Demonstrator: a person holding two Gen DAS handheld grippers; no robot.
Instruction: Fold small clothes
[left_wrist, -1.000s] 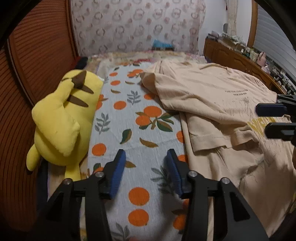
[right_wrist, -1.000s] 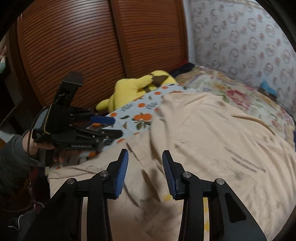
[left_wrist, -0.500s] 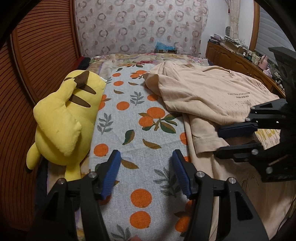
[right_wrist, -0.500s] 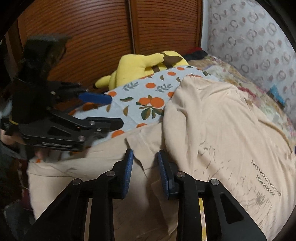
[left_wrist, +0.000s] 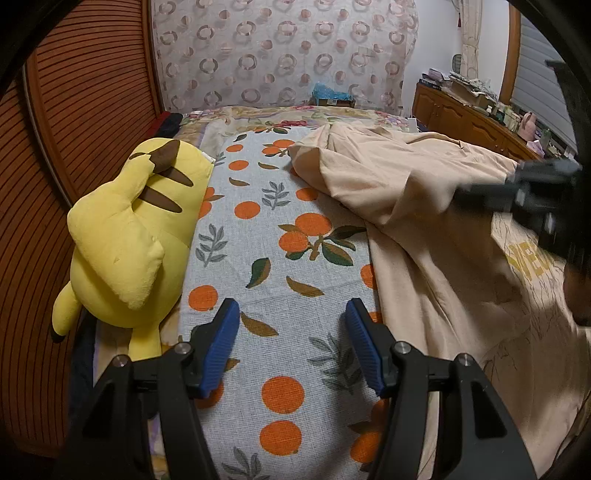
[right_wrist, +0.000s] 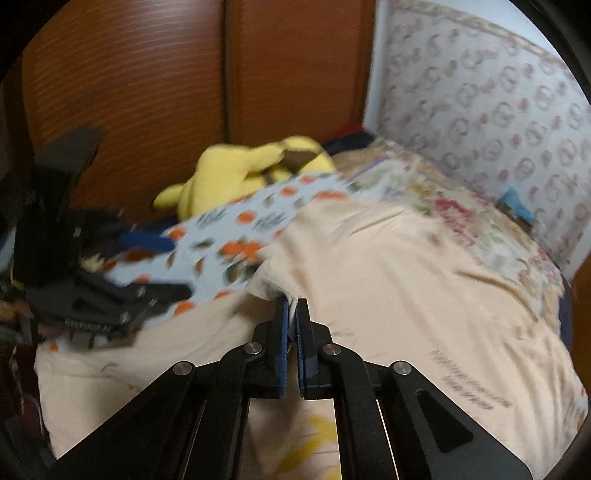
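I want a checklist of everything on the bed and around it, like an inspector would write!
Surface: bed with a flowered cover; an orange-print cloth lies on top.
Job's things: beige T-shirt, spread out and rumpled, partly over the orange-print cloth.
Clutter: yellow plush toy lying beside the cloth; small blue thing at the far end of the bed.
Grippers: left gripper open over the cloth, holding nothing; right gripper shut on a fold of the T-shirt.
Cables: nothing seen.
Surroundings: slatted wooden doors, patterned curtain, wooden cabinet crowded with small things.
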